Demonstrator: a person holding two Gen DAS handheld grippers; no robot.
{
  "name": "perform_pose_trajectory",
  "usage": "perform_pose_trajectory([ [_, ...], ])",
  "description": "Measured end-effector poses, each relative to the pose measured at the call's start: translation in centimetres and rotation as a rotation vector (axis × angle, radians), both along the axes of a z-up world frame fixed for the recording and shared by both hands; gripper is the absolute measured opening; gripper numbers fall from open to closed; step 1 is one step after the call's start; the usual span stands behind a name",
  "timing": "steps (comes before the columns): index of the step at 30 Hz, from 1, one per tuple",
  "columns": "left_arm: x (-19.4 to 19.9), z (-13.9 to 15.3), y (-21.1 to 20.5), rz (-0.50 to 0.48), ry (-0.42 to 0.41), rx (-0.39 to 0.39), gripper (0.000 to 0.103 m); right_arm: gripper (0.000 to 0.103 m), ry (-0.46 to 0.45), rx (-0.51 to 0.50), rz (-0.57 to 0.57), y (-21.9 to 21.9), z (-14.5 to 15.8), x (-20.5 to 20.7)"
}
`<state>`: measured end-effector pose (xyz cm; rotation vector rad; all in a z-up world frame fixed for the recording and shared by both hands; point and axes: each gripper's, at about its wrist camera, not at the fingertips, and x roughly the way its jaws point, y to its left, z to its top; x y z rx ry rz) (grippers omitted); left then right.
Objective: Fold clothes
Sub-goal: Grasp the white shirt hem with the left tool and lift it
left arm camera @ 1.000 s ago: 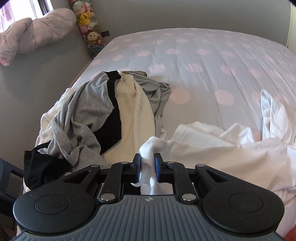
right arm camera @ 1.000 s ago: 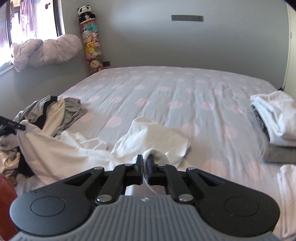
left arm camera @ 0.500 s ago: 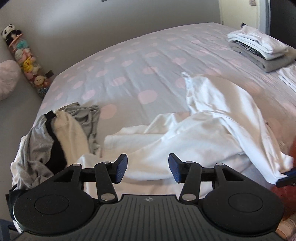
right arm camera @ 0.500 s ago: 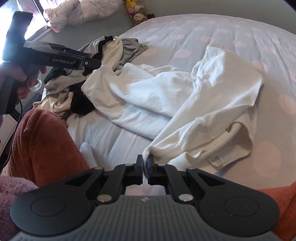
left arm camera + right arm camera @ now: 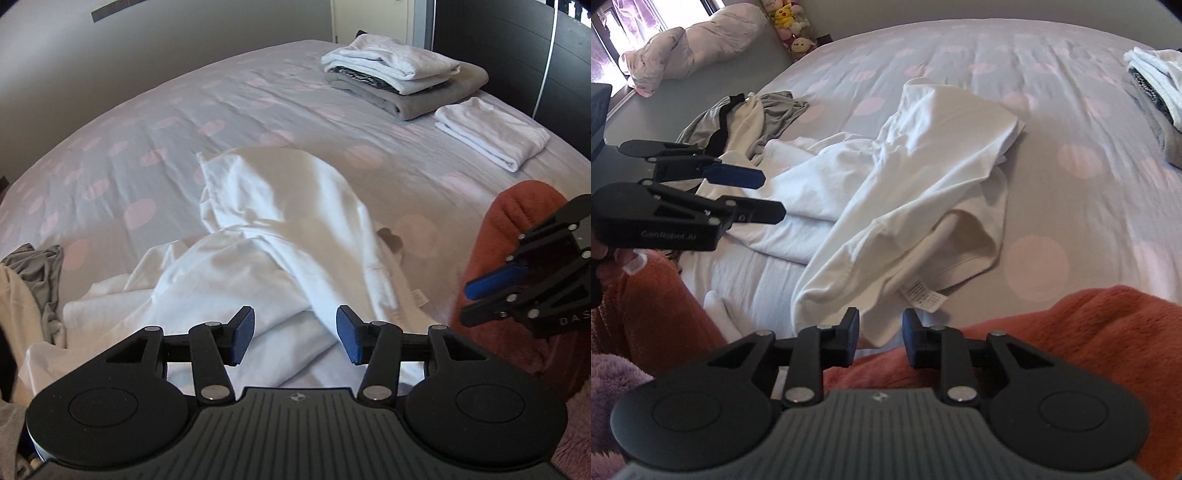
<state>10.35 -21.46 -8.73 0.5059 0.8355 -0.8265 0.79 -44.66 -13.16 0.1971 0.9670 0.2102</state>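
A crumpled white shirt [image 5: 288, 221] lies spread across the dotted bed sheet [image 5: 166, 122]; its care label faces up near the front hem. My left gripper [image 5: 295, 332] hovers open over the shirt's near folds, nothing pinched. In the right wrist view the left gripper [image 5: 772, 197] hangs at the left, above the shirt's [image 5: 923, 166] sleeve end. My right gripper [image 5: 881, 332] sits low at the shirt's front hem with its jaws opening; a corner of the cloth lies loose between the pads. The right gripper [image 5: 466, 303] also shows at the right edge of the left wrist view.
A heap of unfolded grey, cream and black clothes [image 5: 746, 118] lies at the left. A folded stack [image 5: 402, 77] and a folded white garment [image 5: 491, 133] rest at the far right. A person's rust-red fleece legs [image 5: 1071, 332] press against the bed's near edge.
The left gripper let go of the white cloth, opened and swung to the right. The right gripper dropped lower and its jaws parted off the hem.
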Motion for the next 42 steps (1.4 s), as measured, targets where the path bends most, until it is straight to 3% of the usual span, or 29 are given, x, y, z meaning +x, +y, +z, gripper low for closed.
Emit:
perform_pose_trajectory([
  [3,-0.4,-0.5,-1.9,-0.038,0.030,-0.024,0.048,0.036,-0.011,-0.054,-0.015,-1.0,0.1,0.6],
  [8,-0.3,-2.5,-5.1,-0.051,0.074,0.000,0.047,0.043,-0.039,-0.160,-0.015,-2.4,0.5,1.9],
  [9,-0.1,-2.9,-5.6,-0.045,0.082,0.007,0.044,0.044,-0.043,-0.177,-0.017,-2.7,0.6,2.2],
  [13,1.1,-4.3,-6.5,0.000,0.133,0.016,0.015,0.049,-0.048,-0.178,-0.032,-3.9,0.6,3.0],
  [16,1.7,-4.4,-6.2,0.031,0.153,-0.007,0.008,0.050,-0.037,-0.168,-0.035,-4.0,0.1,3.3],
  [21,2.6,-1.7,-3.8,0.132,0.079,-0.056,0.006,0.050,-0.027,-0.106,-0.020,-3.0,-0.4,3.4],
  [25,3.4,0.6,-0.7,0.242,0.017,-0.049,0.006,0.050,-0.020,-0.062,0.006,-1.6,-0.8,3.4],
  [32,4.1,1.3,4.5,0.418,0.057,-0.002,0.006,0.050,-0.004,-0.005,0.025,-0.2,-1.1,3.4],
  [36,3.8,0.2,5.7,0.450,0.126,-0.032,0.006,0.050,0.049,0.145,0.031,0.4,-1.4,3.0],
  [39,3.5,0.1,5.7,0.446,0.126,-0.043,0.006,0.050,0.113,0.286,0.032,1.2,-1.9,2.6],
  [42,3.2,0.5,5.4,0.432,0.122,-0.057,0.006,0.050,0.102,0.250,0.063,3.2,-1.6,2.0],
])
